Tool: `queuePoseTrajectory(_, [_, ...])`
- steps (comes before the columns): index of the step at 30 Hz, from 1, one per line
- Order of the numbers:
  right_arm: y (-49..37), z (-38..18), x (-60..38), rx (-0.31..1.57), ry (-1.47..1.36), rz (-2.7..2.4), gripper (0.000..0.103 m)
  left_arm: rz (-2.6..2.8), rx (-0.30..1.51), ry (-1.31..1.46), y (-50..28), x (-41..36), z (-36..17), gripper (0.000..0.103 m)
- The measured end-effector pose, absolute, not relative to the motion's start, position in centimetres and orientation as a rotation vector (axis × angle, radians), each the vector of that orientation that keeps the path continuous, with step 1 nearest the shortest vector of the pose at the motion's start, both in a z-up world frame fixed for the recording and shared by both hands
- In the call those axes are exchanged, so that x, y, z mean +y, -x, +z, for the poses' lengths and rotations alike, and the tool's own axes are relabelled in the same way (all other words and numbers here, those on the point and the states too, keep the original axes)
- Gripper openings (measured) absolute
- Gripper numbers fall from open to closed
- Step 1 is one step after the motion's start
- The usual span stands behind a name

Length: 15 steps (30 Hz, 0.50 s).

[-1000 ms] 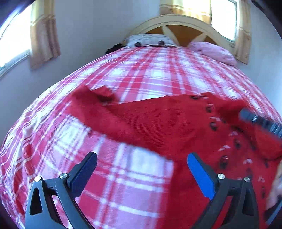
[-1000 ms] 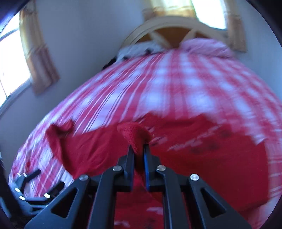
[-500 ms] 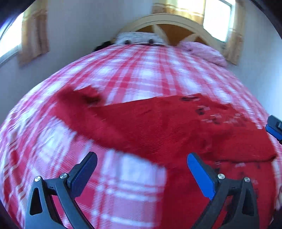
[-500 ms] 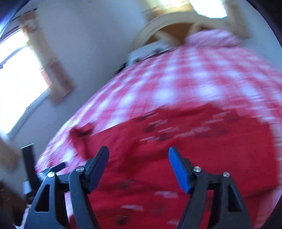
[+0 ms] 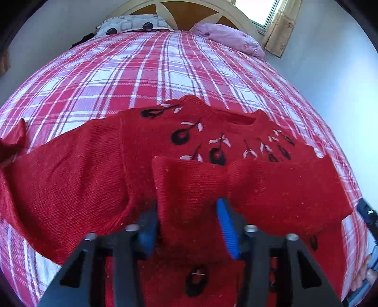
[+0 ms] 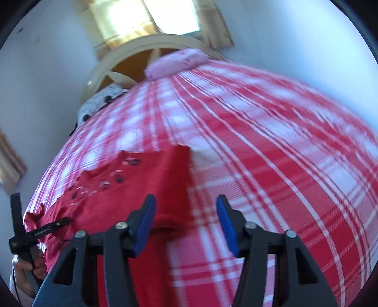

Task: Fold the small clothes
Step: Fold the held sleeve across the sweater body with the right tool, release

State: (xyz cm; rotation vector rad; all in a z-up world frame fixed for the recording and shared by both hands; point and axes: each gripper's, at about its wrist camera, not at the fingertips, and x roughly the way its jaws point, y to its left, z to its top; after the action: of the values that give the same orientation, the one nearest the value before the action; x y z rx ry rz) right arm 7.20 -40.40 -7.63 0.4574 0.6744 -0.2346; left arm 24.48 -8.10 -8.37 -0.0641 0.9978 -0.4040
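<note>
- Left claw is clenched on a fold of the red knitted sweater with black-and-white embroidery; the fabric hides its left pad.
- Right claw is released, hovering over the sweater's edge.
- Sweater lies on the red-and-white plaid bed cover; right view is blurred.

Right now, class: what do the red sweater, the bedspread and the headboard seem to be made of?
Red sweater: knit, probably wool or acrylic; ribbed stitches, matte. Bedspread: woven cloth, maybe cotton; plaid weave visible. Headboard: looks like painted wood, smooth.
</note>
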Motion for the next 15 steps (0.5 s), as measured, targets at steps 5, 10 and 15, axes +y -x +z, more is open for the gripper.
queuePoseTrajectory(5, [-8.8, -8.4, -41.6, 0.706, -0.477, -0.206, 0.032, -0.418, 0.965, 0.143, -24.8, -7.1, -8.0, 0.011])
queuePoseTrajectory(10, [-9.7, -7.3, -40.4, 0.67, -0.439, -0.158, 0.033, -0.386, 0.855, 0.218, -24.6, -4.3, -6.0, 0.01])
queuePoseTrajectory(15, [-11.1, -7.6, -38.8, 0.686, -0.378, -0.138, 0.034, -0.284, 0.891, 0.14, -25.7, -3.3, -7.8, 0.01])
